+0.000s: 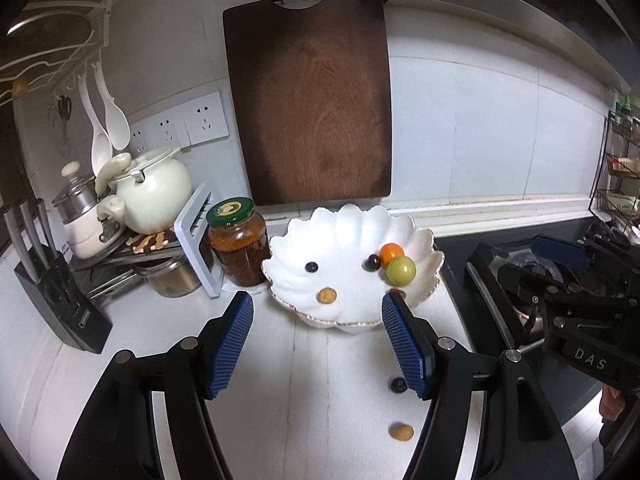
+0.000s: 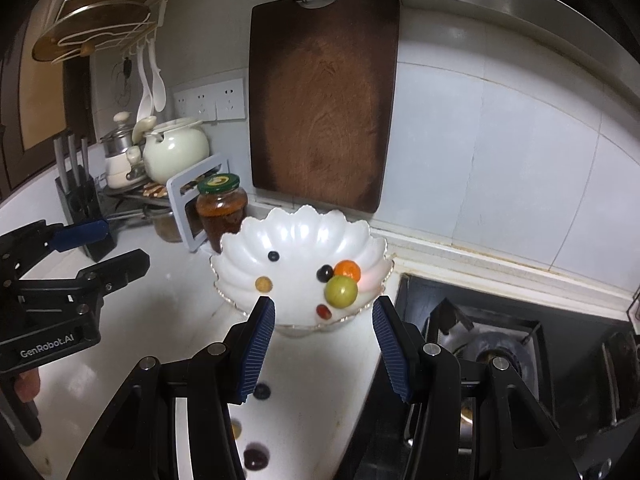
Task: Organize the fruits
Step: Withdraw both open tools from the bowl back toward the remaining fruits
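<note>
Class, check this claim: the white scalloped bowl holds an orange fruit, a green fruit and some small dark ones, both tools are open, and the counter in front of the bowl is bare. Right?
Not quite: the counter is not bare. The left wrist view shows a dark berry and a small yellow fruit lying there, outside the bowl. The rest holds.

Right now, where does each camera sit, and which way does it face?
Left wrist: rides on the left gripper, faces the wall across the white counter toward the bowl; its own open blue fingers show, and the right gripper at the right edge.
Right wrist: rides on the right gripper, closer to the stove, also faces the bowl; its open fingers show, and the left gripper at left.
Shared: the bowl with fruit, jar, cutting board, loose fruits on the counter.
</note>
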The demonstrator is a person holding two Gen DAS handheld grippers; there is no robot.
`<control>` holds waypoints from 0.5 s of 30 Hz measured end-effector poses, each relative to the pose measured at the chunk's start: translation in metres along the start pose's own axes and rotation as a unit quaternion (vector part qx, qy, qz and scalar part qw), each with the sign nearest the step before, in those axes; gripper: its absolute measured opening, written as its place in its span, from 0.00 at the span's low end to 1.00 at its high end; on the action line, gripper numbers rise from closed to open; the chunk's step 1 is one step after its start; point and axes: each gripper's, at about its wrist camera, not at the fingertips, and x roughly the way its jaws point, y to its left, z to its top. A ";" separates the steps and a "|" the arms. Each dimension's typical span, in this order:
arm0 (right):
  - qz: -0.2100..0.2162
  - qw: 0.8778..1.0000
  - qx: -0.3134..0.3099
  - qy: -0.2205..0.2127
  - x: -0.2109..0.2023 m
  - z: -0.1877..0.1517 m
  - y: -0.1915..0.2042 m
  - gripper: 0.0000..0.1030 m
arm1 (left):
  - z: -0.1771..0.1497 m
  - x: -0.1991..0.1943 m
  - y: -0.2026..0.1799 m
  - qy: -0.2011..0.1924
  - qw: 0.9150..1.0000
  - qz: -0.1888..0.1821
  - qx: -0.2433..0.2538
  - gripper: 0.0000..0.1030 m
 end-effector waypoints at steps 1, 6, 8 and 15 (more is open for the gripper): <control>0.001 1.000 0.000 0.001 -0.002 -0.003 0.000 0.51 | -0.002 -0.002 0.000 0.001 1.000 0.000 0.001 0.65; 0.002 1.000 0.002 0.009 -0.006 -0.015 0.001 0.51 | -0.015 -0.007 -0.003 0.010 1.000 0.000 0.004 0.65; 0.003 1.000 0.006 0.013 -0.007 -0.020 0.000 0.51 | -0.020 -0.007 -0.005 0.016 1.000 -0.001 0.006 0.65; 0.009 0.999 0.019 0.038 -0.007 -0.039 0.000 0.51 | -0.037 -0.006 -0.010 0.035 0.999 -0.011 0.014 0.64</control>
